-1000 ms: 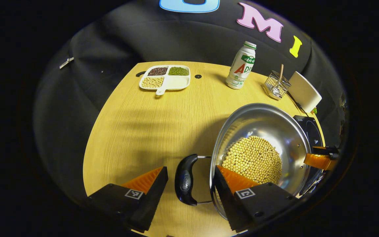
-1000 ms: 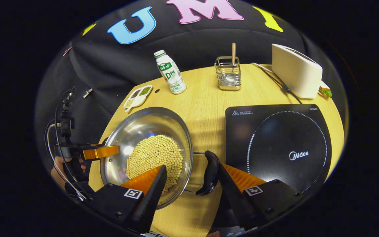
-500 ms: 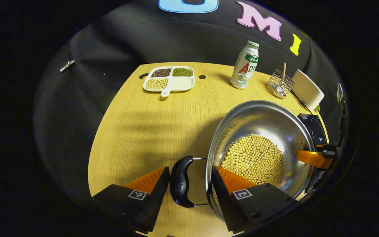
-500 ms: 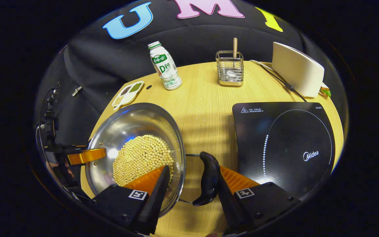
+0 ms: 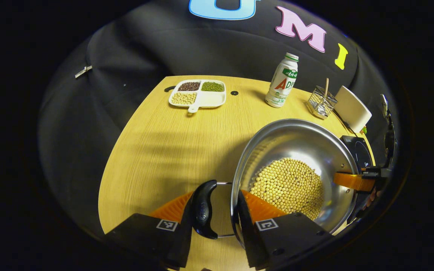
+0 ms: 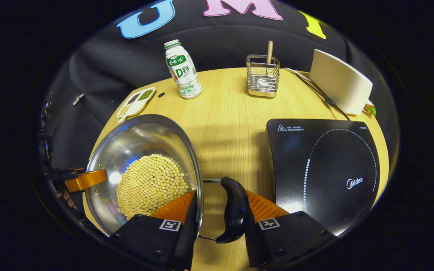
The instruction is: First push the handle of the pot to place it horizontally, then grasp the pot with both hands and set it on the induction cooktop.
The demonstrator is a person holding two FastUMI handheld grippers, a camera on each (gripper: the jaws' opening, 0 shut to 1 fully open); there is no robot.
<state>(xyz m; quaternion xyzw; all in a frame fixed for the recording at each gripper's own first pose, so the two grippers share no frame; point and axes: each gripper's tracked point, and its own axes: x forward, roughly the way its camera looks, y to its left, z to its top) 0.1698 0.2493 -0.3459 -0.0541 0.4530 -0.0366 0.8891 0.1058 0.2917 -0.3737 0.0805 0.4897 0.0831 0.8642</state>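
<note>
A steel pot [image 5: 300, 143] holding soybeans [image 5: 286, 184] stands on the wooden table [image 5: 164, 150]. My left gripper [image 5: 216, 199] is shut across the pot's black left handle [image 5: 203, 210] and the rim: one finger presses the handle's outside, the other sits inside the wall. In the right gripper view, my right gripper [image 6: 220, 197] is shut the same way on the pot's [image 6: 141, 139] black right handle [image 6: 234, 209]. Each view shows the other gripper's finger at the pot's far rim. The black induction cooktop [image 6: 322, 162] lies just right of the pot.
At the table's far side stand a milk bottle [image 6: 182, 71], a wire utensil holder [image 6: 262, 77] and a white appliance [image 6: 339, 81] with its cord. A divided dish [image 5: 198, 92] of beans sits at the far left. Bare wood separates pot and cooktop.
Both grippers have gone from open, straddling the handles, to shut on handle and rim. The pot has shifted slightly in both views.
</note>
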